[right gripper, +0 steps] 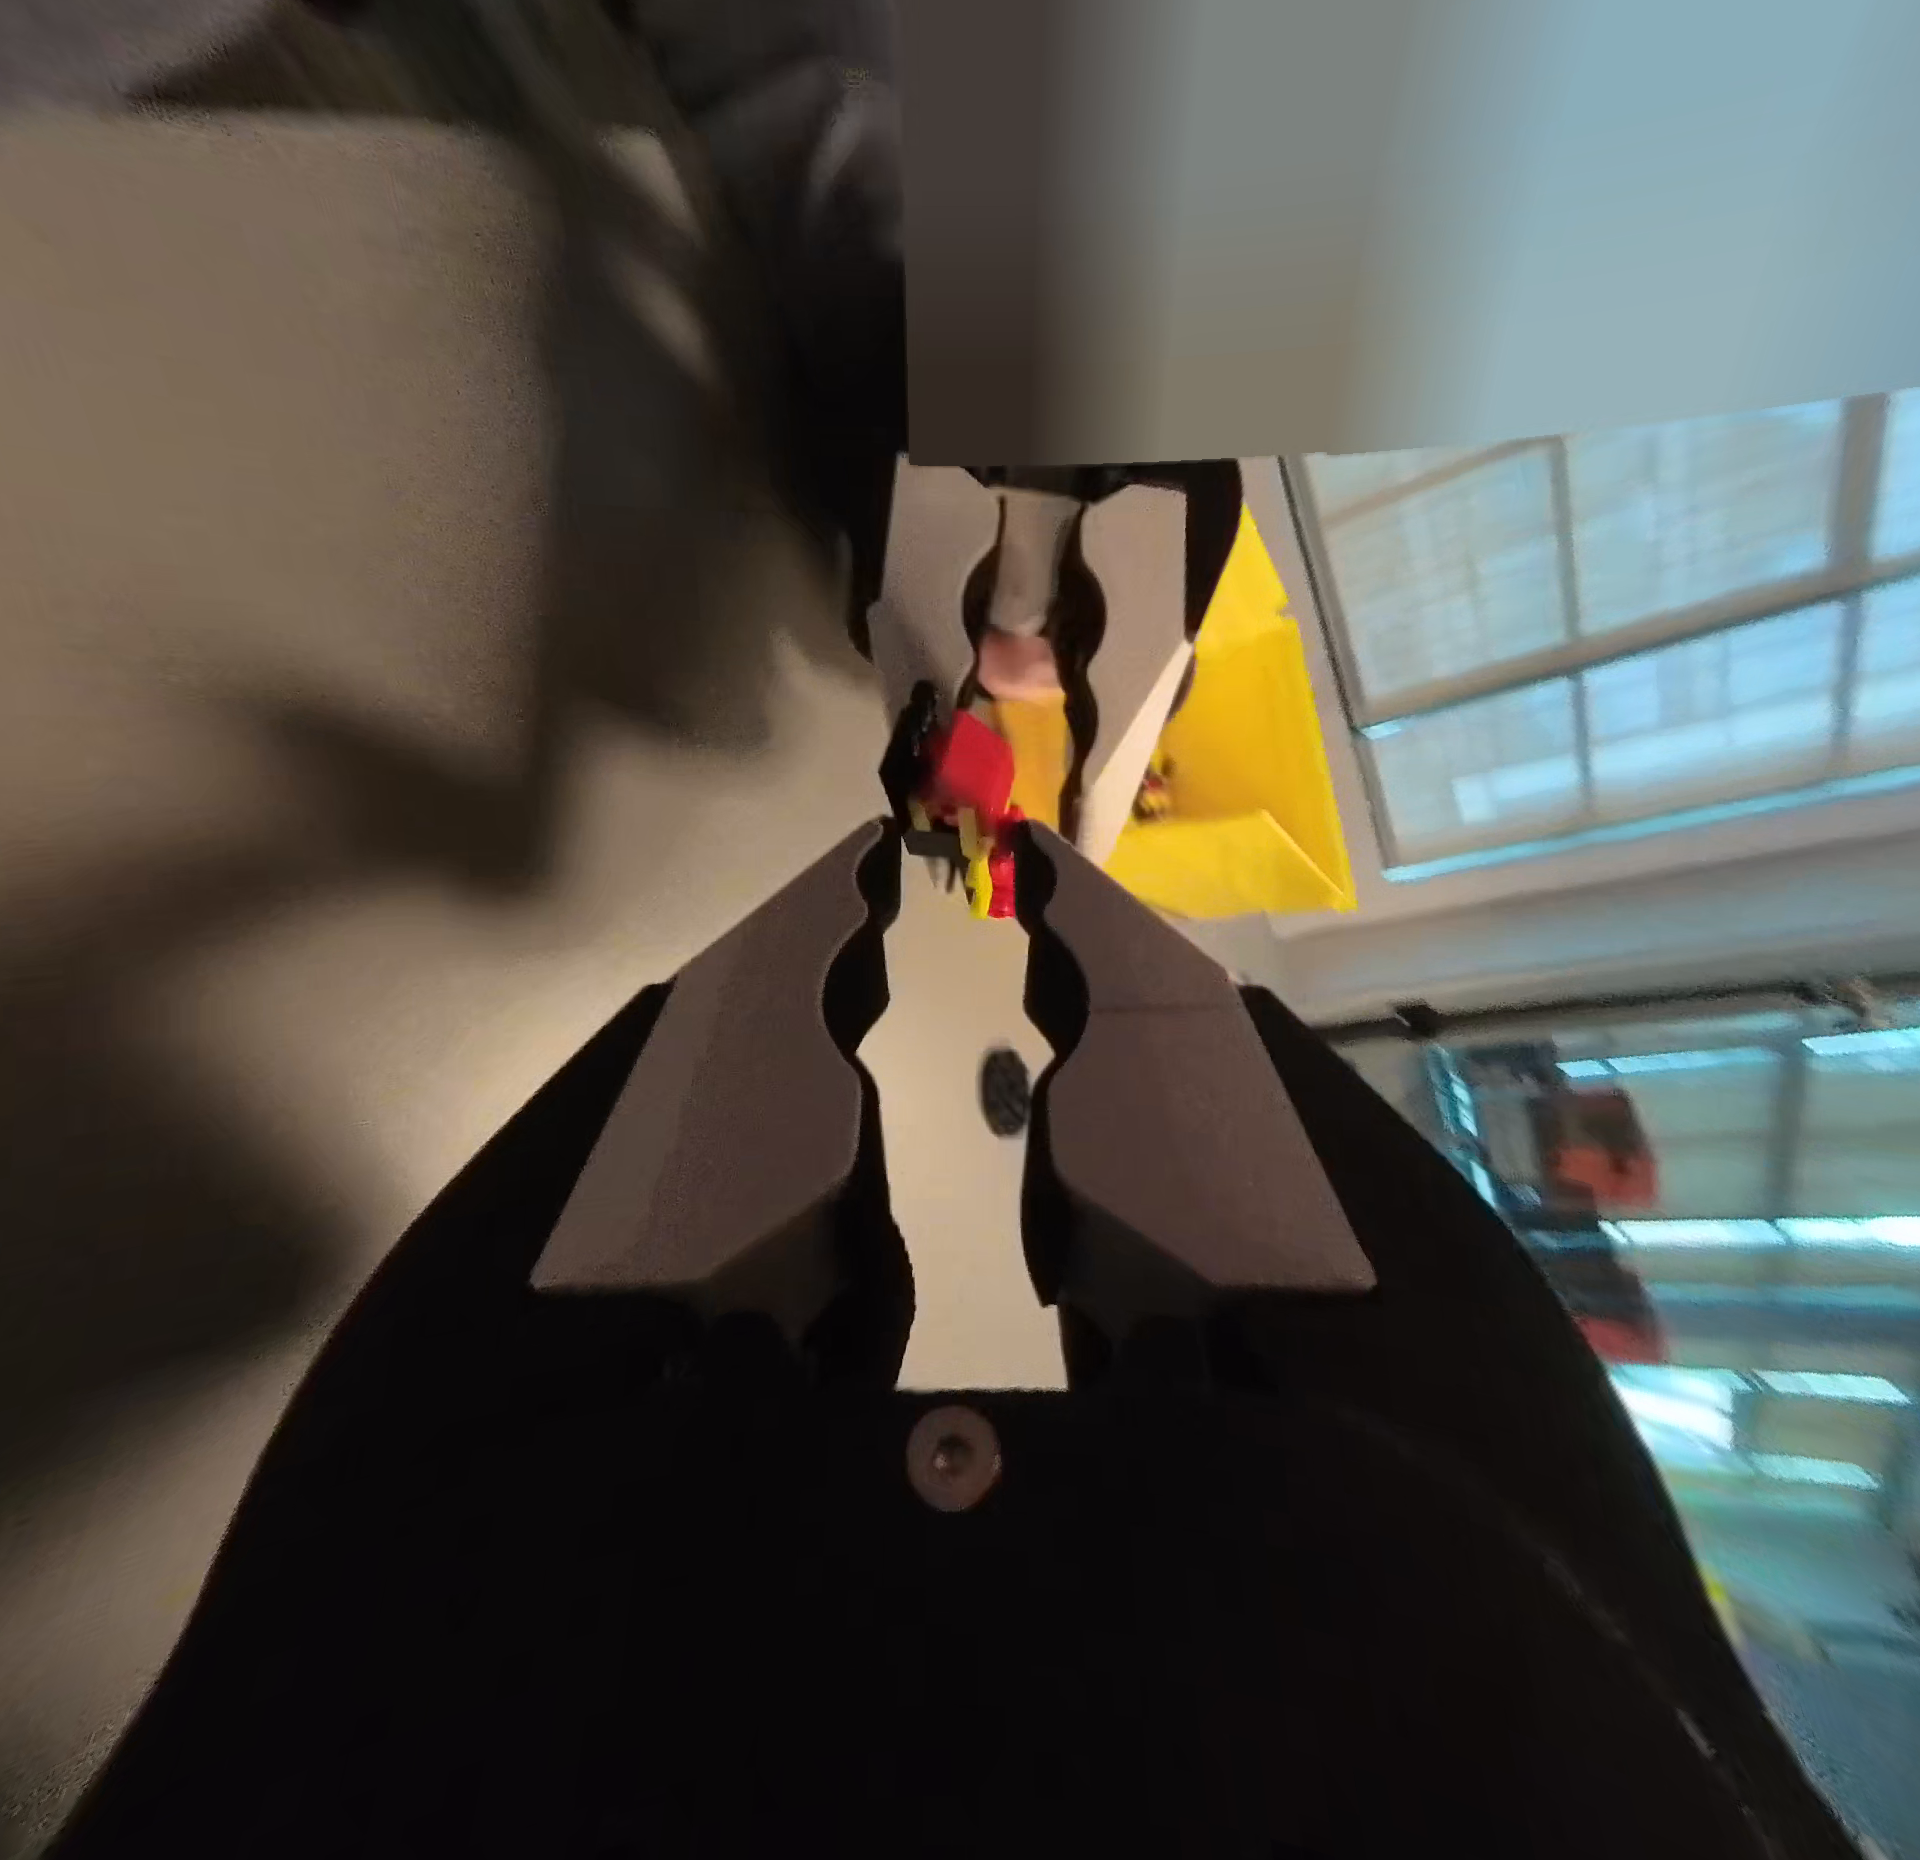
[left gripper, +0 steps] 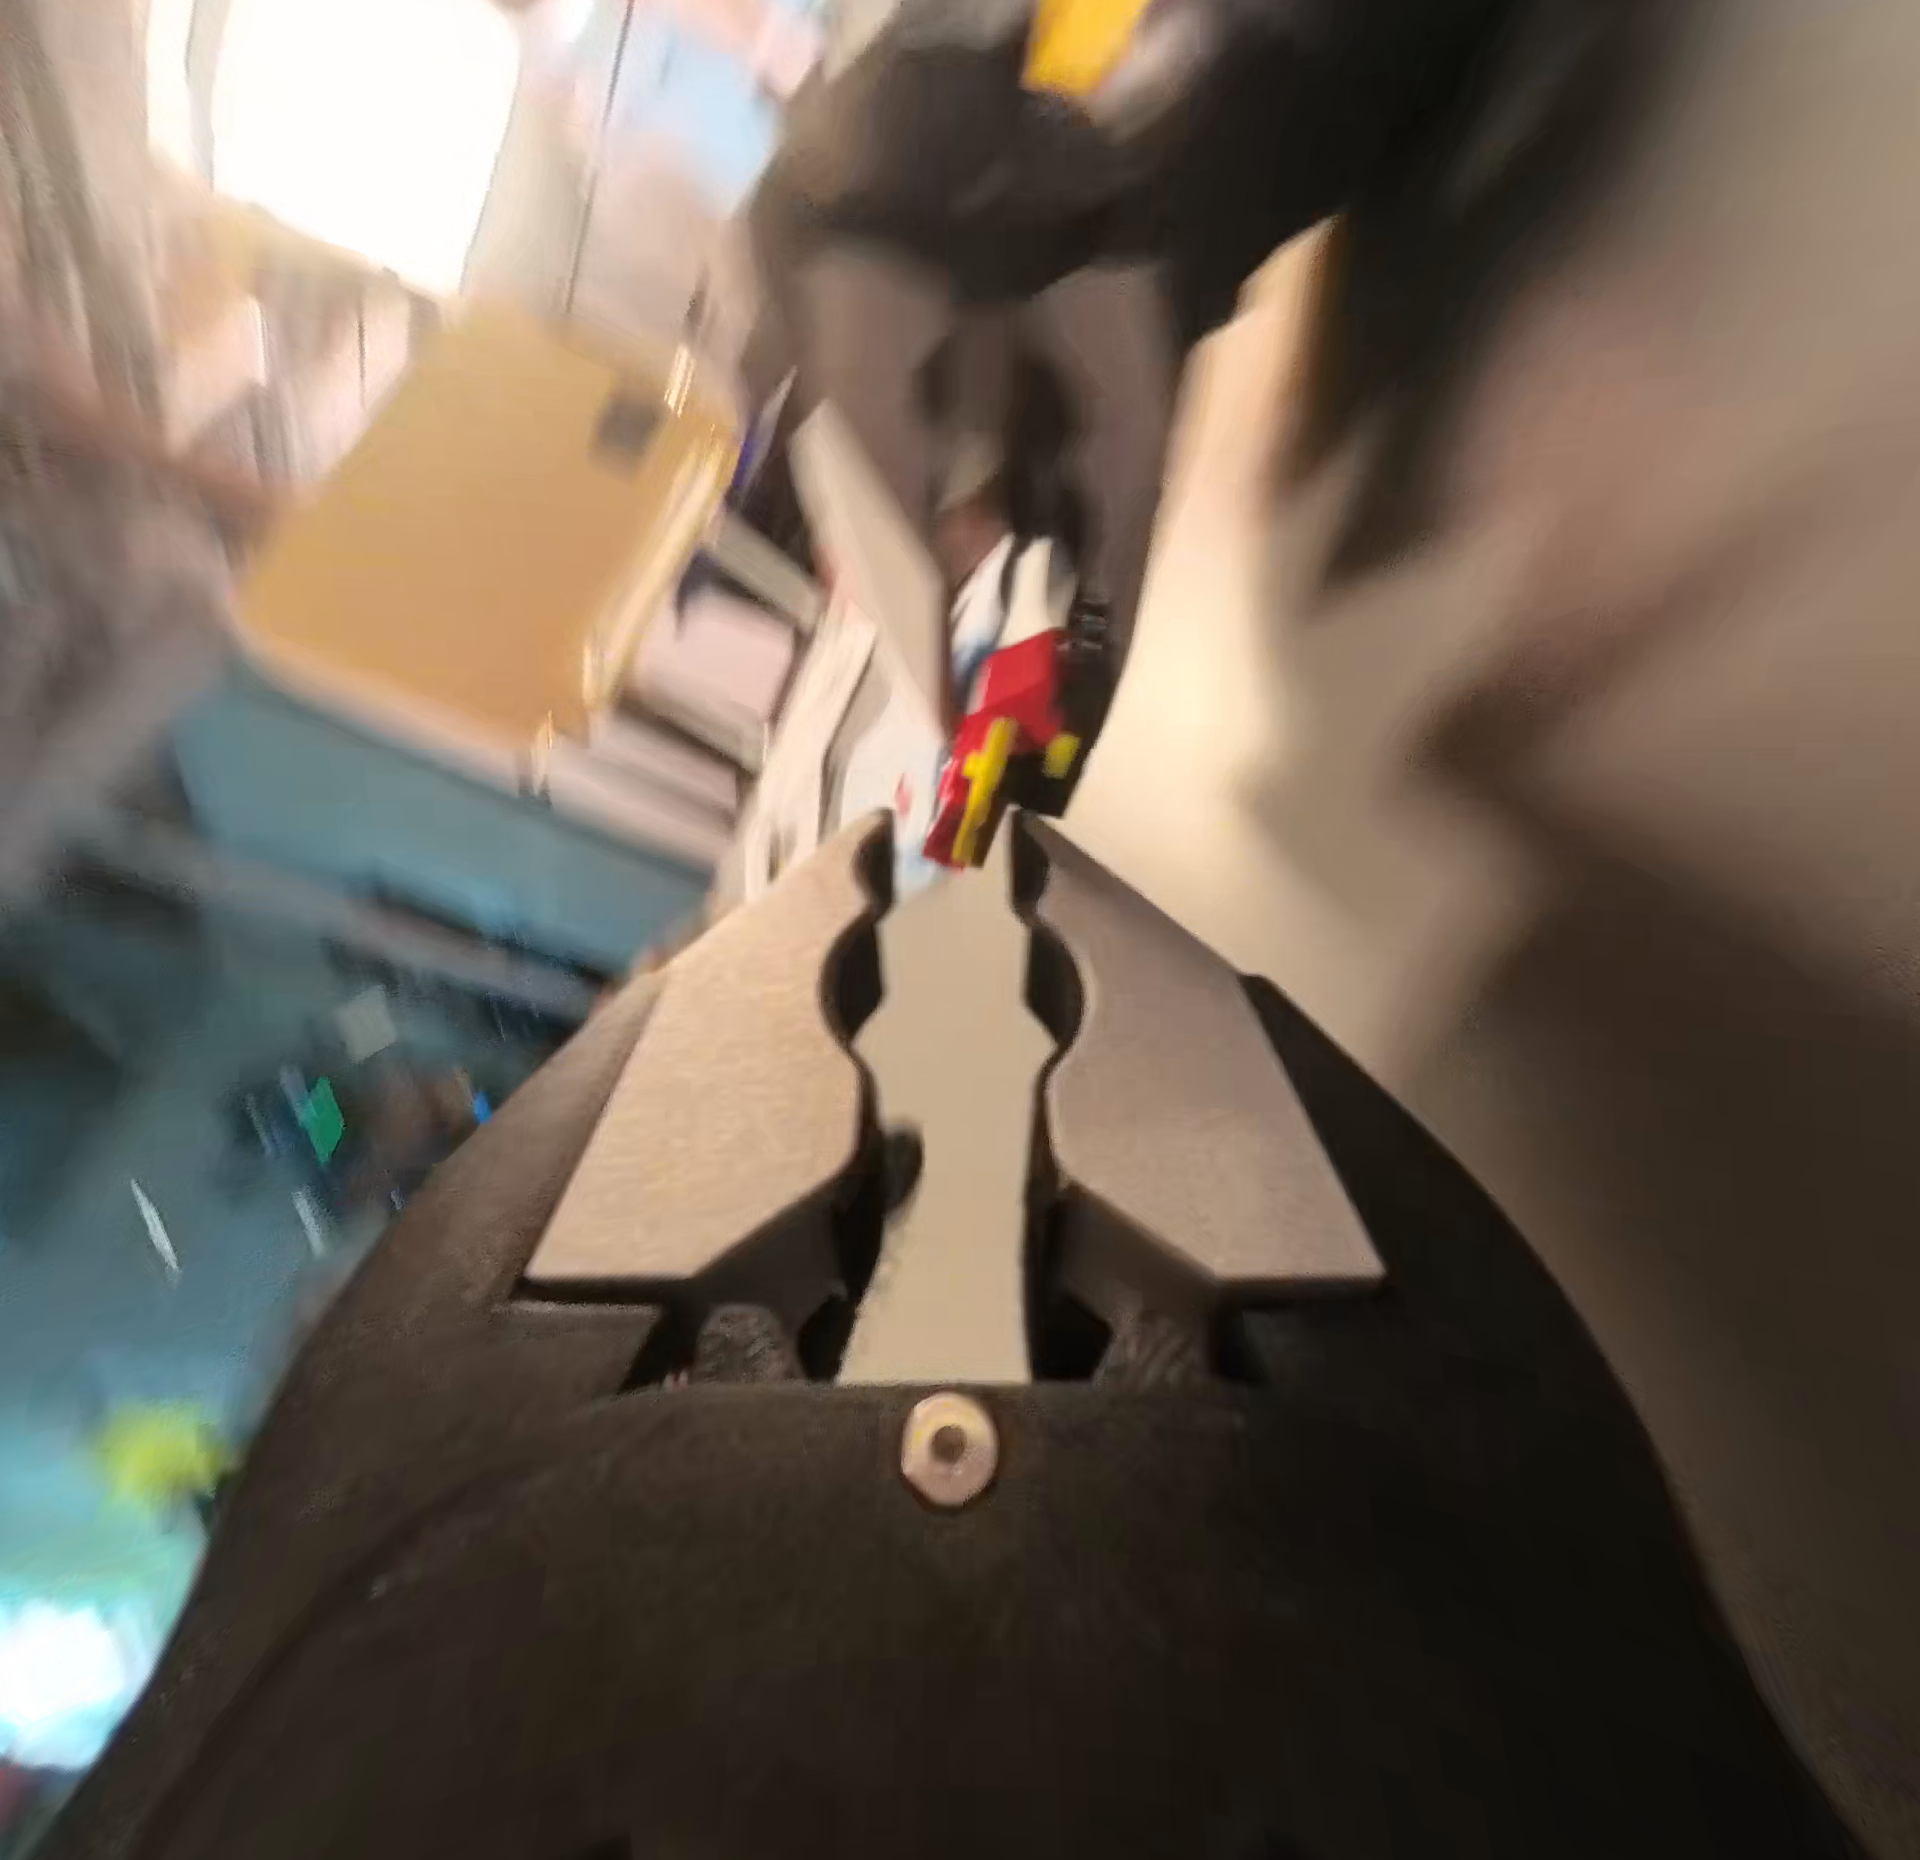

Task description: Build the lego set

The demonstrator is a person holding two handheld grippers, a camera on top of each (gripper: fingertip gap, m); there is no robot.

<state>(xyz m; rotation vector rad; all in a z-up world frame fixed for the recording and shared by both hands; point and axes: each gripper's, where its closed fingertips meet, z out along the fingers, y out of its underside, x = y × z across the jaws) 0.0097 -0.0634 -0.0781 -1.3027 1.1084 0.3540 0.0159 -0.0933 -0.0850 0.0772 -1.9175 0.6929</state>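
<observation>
While both views show the lego model (left gripper: 1003, 761), only the right shows a yellow bin (right gripper: 1236, 771).

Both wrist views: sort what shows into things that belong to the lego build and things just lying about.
Belongs to the build:
- red and yellow lego assembly, between both grippers' tips
- left gripper
- right gripper
- yellow bin with small pieces inside

Just lying about:
- cardboard box
- windows
- blurred clutter on the blue surface
</observation>
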